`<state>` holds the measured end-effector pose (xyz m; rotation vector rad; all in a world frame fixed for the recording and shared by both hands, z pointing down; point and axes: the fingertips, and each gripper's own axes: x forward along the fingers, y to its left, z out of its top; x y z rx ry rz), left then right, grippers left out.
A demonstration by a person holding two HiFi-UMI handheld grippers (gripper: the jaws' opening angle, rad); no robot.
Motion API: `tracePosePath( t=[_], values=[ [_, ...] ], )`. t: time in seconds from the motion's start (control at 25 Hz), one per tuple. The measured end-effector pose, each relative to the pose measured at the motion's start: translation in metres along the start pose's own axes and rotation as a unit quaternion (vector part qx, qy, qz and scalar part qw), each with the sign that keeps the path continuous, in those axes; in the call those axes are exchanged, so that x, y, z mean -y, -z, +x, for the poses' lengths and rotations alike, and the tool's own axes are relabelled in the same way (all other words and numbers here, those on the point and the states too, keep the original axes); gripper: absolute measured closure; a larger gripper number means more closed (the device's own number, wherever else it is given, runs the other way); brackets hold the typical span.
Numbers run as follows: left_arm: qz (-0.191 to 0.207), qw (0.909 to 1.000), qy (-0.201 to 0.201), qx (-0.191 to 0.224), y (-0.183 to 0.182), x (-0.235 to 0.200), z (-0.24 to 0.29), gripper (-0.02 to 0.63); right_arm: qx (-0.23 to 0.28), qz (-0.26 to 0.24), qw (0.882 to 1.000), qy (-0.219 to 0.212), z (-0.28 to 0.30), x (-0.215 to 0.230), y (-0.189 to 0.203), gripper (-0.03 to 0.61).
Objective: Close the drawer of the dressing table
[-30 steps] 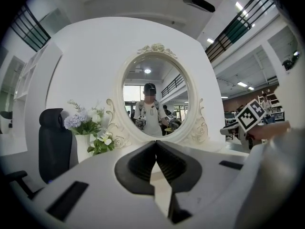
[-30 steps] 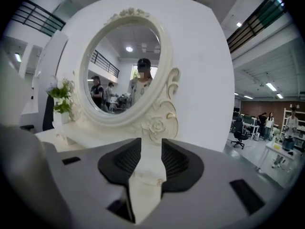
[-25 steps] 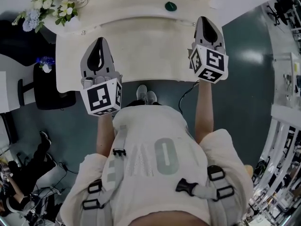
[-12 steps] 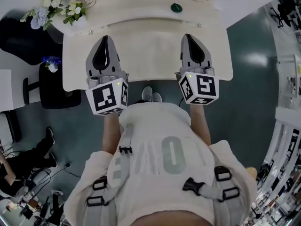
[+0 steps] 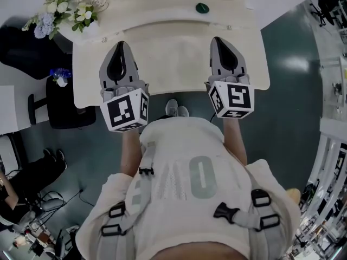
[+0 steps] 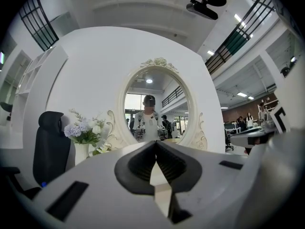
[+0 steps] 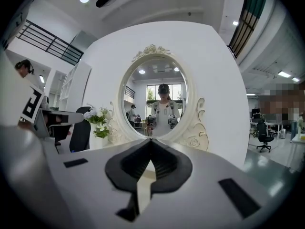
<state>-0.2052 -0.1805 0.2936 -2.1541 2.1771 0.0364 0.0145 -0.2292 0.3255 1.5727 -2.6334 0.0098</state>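
Head view: both tools hang over the dressing table, left gripper and right gripper side by side, noses toward the mirror end, each clenched on nothing. The drawer doesn't show from up here. Nothing juts past the near edge above your shoes, so open or home, I can't tell. My read: it sits under that near edge, long axis side to side along it, face turned to you, travel straight toward the mirror.

Left gripper view: jaws pinched together, empty, aimed at the mirror, flowers off to the left.

Right gripper view: same story, tips together, mirror dead ahead. So drop both below the top, set the closed tips on the front either side of centre, push evenly so it doesn't skew, and ease off at the end
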Motion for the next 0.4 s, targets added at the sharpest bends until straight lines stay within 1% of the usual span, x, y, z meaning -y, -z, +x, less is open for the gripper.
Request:
tracePosePath(
  t=[0.12, 0.4],
  values=[
    [-0.007, 1.0000, 0.000, -0.004, 0.005, -0.002, 0.000, 0.594, -0.004, -0.009, 1.000, 0.004, 0.000, 0.001, 0.000, 0.569],
    [-0.012, 0.9999, -0.004, -0.008, 0.010, -0.011, 0.000, 0.595, -0.011, -0.009, 1.000, 0.006, 0.001, -0.003, 0.004, 0.569]
  ],
)
